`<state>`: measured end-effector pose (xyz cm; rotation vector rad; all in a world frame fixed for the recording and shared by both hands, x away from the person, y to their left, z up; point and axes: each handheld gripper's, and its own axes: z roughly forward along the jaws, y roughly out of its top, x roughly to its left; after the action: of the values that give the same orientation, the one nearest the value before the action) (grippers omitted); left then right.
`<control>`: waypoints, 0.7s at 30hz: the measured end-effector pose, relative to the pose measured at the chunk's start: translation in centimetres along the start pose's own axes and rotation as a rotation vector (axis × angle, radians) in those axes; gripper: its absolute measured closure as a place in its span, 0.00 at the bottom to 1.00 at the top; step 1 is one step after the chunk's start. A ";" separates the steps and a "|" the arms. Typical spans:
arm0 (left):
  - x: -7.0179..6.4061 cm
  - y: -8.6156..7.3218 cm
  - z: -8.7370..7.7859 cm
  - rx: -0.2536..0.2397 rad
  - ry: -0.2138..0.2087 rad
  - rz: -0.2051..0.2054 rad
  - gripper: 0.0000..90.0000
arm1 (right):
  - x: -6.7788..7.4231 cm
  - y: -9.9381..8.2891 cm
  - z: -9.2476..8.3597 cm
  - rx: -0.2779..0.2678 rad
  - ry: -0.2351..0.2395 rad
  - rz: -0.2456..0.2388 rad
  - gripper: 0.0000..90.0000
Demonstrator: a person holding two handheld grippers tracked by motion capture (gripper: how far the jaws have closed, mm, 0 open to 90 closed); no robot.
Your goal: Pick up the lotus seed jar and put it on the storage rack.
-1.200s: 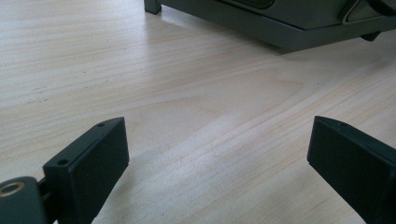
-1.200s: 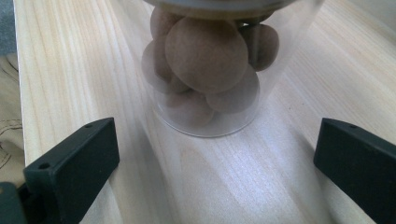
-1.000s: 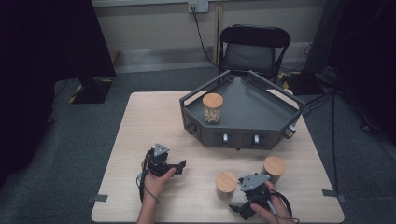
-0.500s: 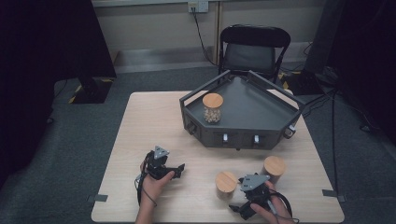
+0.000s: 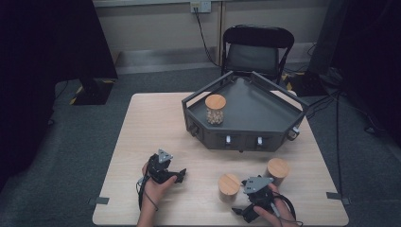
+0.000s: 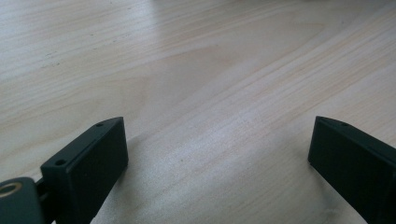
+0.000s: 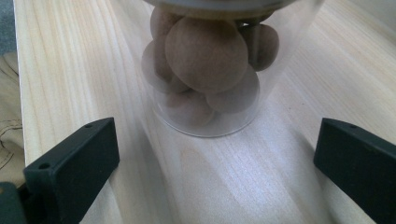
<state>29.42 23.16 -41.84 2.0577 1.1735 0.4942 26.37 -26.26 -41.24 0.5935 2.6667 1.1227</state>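
High view: the left gripper (image 5: 181, 174) rests on the table (image 5: 142, 127); the right gripper (image 5: 238, 211) sits beside the near jar (image 5: 229, 187), with a second jar (image 5: 277, 171) alongside and a third jar (image 5: 215, 109) in the tray (image 5: 265, 111). Left gripper view: jaws have just been opening, nothing between them. Right gripper view: jaws released, near jar just ahead. Judged step: approach; next move calls for advancing around the near jar, then closing.

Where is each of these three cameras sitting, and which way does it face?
High view: above the table's near edge, looking forward and down; both hands, left gripper, right gripper.
Left gripper view: rides the left gripper, looking along open jaws at bare wood.
Right gripper view: rides the right gripper, open jaws facing a jar of nuts.
Shared: the wooden tabletop.
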 end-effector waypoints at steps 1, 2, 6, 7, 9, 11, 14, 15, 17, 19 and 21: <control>-0.1 0.1 0.1 0.003 0.003 0.008 0.04 | 0.0 0.0 0.0 0.000 0.000 0.000 0.00; -0.2 0.1 0.1 0.004 0.004 0.006 0.03 | 0.0 0.0 0.0 0.000 0.000 0.000 0.00; -0.1 0.1 0.1 0.010 0.006 0.003 0.01 | 0.0 0.0 0.0 0.000 0.000 0.000 0.00; -0.1 0.1 0.1 0.010 0.007 0.004 0.00 | 0.0 0.0 0.0 0.000 0.000 0.000 0.00; -0.1 0.1 0.0 0.011 0.008 0.005 0.00 | 0.0 0.0 0.0 0.000 0.000 0.000 0.00; -0.2 0.1 0.0 0.011 0.008 0.005 0.00 | 0.0 0.0 0.0 0.000 0.000 0.000 0.00; -0.2 0.1 0.0 0.010 0.008 0.005 0.00 | 0.0 0.0 0.0 0.001 0.000 0.000 0.00; -0.2 0.1 0.0 0.010 0.007 0.006 0.00 | 0.0 0.0 0.0 0.001 -0.001 0.000 0.00; -0.1 0.0 -0.1 0.012 0.004 0.008 0.00 | 0.0 0.0 0.0 0.001 -0.001 0.000 0.00; -0.1 0.0 -0.1 0.011 0.003 0.008 0.00 | 0.0 0.0 0.0 0.002 -0.001 0.000 0.00; -0.1 0.0 -0.1 0.011 0.002 0.009 0.00 | 0.1 0.1 0.0 0.003 -0.003 0.002 0.00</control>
<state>29.27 23.15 -41.78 2.0728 1.1717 0.4954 26.34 -26.17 -41.20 0.5981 2.6661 1.1180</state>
